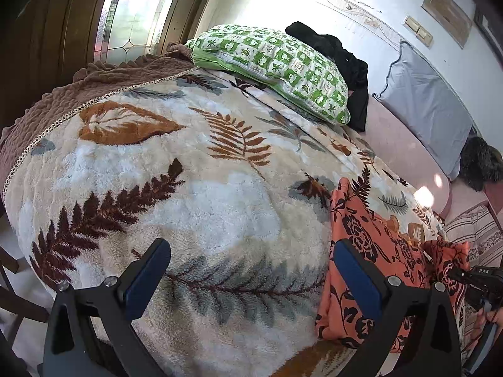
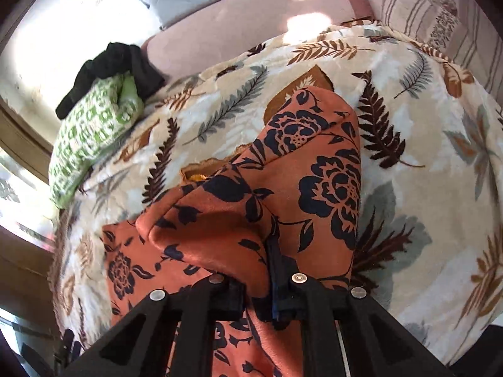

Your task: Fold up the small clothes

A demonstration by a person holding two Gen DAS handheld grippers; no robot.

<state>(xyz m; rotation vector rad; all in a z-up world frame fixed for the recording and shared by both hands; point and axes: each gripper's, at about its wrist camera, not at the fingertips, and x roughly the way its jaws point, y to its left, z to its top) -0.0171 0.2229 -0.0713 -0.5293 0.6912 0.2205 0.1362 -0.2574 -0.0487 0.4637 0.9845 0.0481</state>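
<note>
The orange cloth with dark blue flowers (image 2: 317,169) lies on the fluffy cream blanket with brown and grey leaves (image 1: 195,188) that covers the bed. The right gripper (image 2: 261,286) has its jaws pressed together on a fold of this cloth, and part of the cloth is bunched up over them. The left gripper (image 1: 251,276) hangs above the blanket, just beside the cloth, with its jaws wide apart and nothing between them. A green and white checked pillow (image 1: 276,66) lies far back on the bed, with a black garment (image 1: 342,62) behind it.
</note>
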